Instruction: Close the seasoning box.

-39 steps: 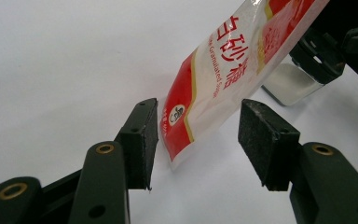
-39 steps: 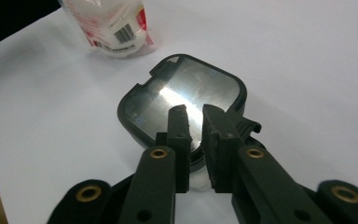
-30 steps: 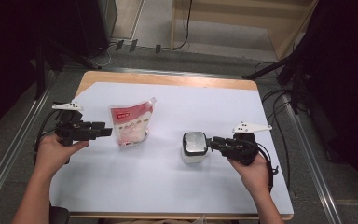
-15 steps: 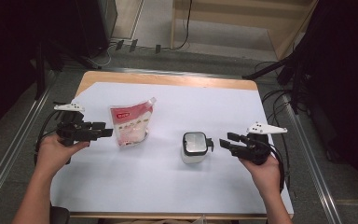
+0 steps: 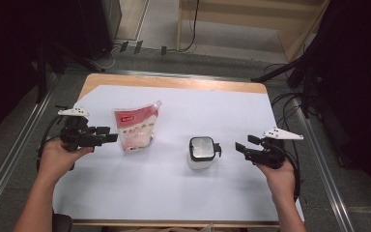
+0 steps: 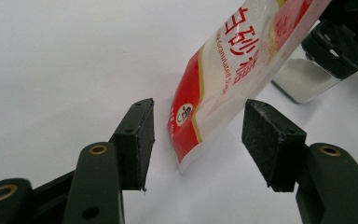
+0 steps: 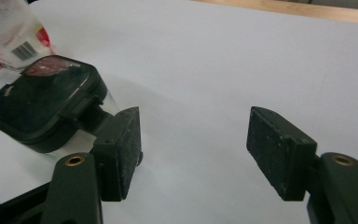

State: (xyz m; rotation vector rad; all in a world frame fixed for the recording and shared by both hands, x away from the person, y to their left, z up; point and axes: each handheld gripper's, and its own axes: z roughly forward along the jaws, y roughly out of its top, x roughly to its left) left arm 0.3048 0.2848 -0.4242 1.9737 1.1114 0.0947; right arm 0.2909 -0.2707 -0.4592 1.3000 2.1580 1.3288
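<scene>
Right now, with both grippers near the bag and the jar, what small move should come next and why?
Probably ease the left gripper forward and close on the sugar pouch. Its jaws stand open with the pouch's bottom corner just ahead of the gap, untouched. The right gripper, whose jaws have just been opening with nothing between them, sits apart from the black-lidded jar, which stands upright on the white sheet.

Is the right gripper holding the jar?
No, the right gripper has its jaws open and sits apart from the jar.
</scene>
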